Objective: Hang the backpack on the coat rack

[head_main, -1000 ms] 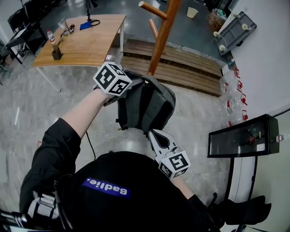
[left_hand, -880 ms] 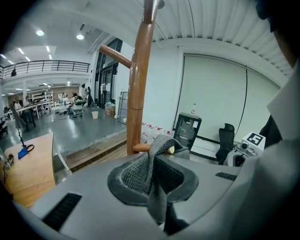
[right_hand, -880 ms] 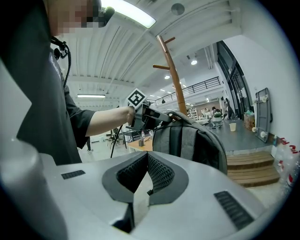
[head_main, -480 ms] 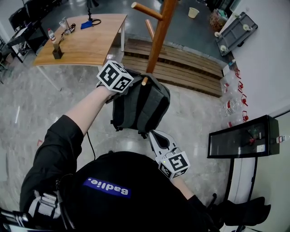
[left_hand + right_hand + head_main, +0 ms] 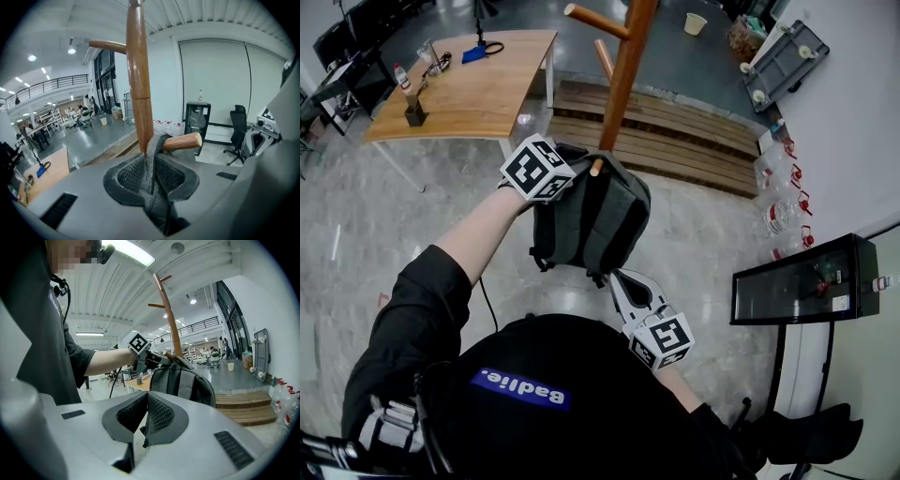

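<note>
The grey backpack (image 5: 592,220) hangs in front of the wooden coat rack (image 5: 623,66). Its top handle loop (image 5: 154,154) lies over a lower peg (image 5: 182,141), beside the pole (image 5: 139,79). My left gripper (image 5: 574,176) is shut on that loop just below the peg. The peg's tip (image 5: 596,169) pokes out above the bag. Under the bag's bottom edge, my right gripper (image 5: 617,277) is shut, with a thin black strap end (image 5: 143,430) of the backpack (image 5: 180,383) pinched between its pads.
A wooden table (image 5: 464,89) with small items stands at the left rear. Wooden steps (image 5: 675,141) lie behind the rack. A black cabinet (image 5: 802,286) and several water bottles (image 5: 778,220) stand by the right wall. An office chair (image 5: 236,133) stands further off.
My left gripper has carried the backpack up and left toward the rack, and the handle loop now sits over the lower peg. The right gripper has stayed put.
</note>
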`<state>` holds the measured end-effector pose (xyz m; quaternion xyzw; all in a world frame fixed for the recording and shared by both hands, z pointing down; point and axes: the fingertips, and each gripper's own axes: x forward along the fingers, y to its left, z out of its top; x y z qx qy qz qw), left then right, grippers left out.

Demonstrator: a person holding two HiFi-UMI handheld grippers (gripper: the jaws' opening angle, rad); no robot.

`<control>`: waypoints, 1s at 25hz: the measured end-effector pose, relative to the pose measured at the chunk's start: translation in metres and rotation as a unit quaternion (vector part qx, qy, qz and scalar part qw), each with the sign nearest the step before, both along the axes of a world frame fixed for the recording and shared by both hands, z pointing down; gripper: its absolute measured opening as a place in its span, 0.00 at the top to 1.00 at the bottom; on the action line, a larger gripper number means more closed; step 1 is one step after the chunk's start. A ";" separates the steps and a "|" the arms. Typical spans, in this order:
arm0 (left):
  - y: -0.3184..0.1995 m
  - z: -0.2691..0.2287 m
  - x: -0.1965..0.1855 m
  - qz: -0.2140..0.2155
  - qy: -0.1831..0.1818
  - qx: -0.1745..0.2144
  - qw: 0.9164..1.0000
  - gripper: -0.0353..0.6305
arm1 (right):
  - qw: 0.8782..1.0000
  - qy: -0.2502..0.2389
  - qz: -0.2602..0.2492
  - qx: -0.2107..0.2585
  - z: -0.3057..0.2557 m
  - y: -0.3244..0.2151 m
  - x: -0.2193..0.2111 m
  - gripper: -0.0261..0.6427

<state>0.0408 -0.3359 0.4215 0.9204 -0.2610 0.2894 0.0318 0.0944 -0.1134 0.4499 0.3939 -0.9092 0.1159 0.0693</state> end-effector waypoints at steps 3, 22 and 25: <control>0.005 -0.009 -0.003 0.009 -0.028 0.035 0.999 0.85 | 1.000 -0.001 0.000 -0.001 0.000 -0.003 -0.003 0.95; 0.122 -0.029 -0.027 -0.024 0.161 0.104 0.981 0.85 | 1.000 0.014 -0.024 0.004 -0.005 -0.007 -0.037 0.95; 0.141 -0.027 -0.030 -0.021 0.178 0.103 0.978 0.90 | 1.000 -0.003 -0.021 0.008 -0.013 -0.011 -0.039 0.95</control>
